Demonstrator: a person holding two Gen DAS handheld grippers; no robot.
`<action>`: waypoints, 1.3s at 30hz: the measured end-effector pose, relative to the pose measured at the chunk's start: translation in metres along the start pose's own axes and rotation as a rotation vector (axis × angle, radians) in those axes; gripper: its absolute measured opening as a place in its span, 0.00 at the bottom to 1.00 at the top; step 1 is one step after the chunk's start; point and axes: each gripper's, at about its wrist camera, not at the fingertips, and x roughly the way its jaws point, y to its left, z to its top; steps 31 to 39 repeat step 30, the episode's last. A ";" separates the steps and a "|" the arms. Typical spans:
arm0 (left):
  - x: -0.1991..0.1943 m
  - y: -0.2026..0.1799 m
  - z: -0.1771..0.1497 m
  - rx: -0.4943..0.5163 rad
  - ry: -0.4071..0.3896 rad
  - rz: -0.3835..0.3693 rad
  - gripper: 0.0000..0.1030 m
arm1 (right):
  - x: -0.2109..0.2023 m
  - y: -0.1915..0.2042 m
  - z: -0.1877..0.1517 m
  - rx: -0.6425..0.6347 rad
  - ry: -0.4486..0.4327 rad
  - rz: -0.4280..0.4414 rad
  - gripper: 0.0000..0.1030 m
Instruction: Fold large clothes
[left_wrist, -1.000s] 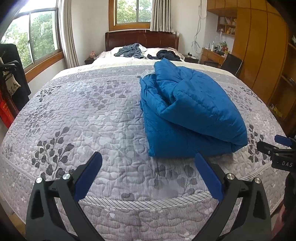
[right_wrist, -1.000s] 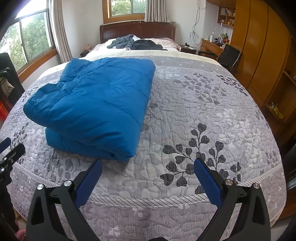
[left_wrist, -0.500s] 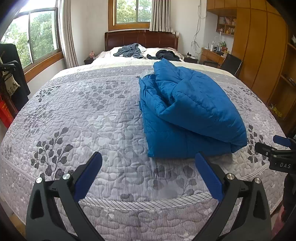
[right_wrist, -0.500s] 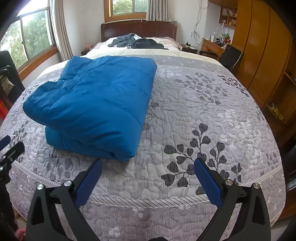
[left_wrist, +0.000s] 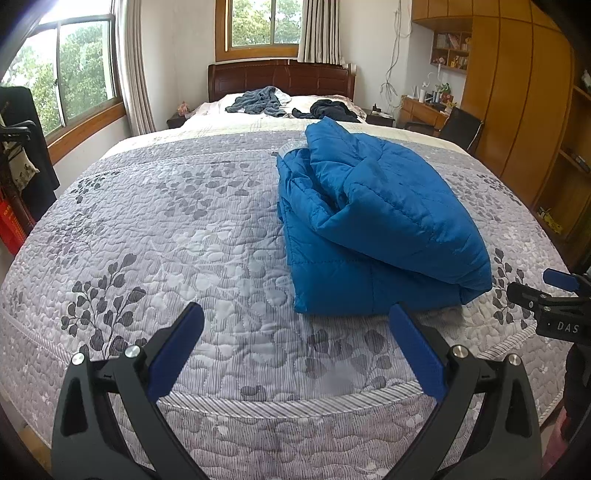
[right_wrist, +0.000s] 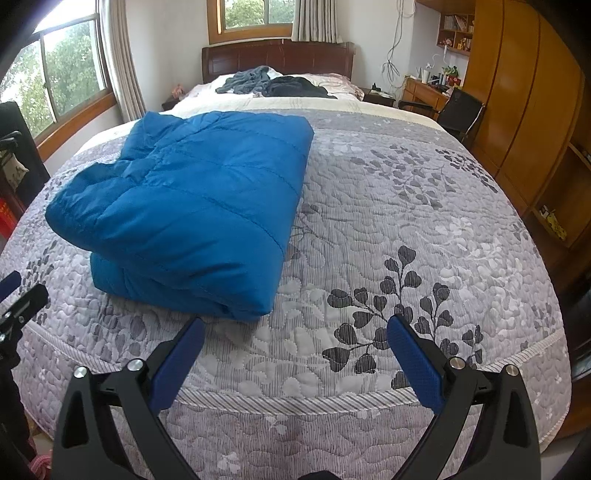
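1. Left wrist view: left gripper (left_wrist: 295, 332) hangs level over the bed's (left_wrist: 166, 229) foot edge, fingers spread wide, holding nothing.
2. Right gripper (right_wrist: 295, 334) is posed alike, fingers wide apart, empty.
3. Folded blue quilted jacket (left_wrist: 376, 229) lies on the grey leaf-print bedspread, just beyond both grippers.
4. Crumpled clothes (right_wrist: 258, 83) lie near the headboard.

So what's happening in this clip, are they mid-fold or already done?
It looks done, or close to it. The blue padded jacket lies folded into a thick bundle on the grey leaf-patterned bedspread. A person holds two sets of tongs near the foot of the bed: the left tongs and the right tongs both stand open and empty, touching nothing. Other crumpled clothes sit by the pillows, untouched.
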 end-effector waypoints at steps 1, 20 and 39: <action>0.000 0.000 0.000 0.000 0.000 0.000 0.97 | 0.000 0.000 0.000 -0.001 0.000 0.001 0.96; 0.001 -0.003 -0.001 0.004 0.004 -0.008 0.97 | 0.003 0.000 0.002 -0.009 0.000 0.020 0.96; 0.001 -0.002 -0.001 0.004 0.006 -0.011 0.97 | 0.003 0.000 0.001 -0.009 0.001 0.020 0.96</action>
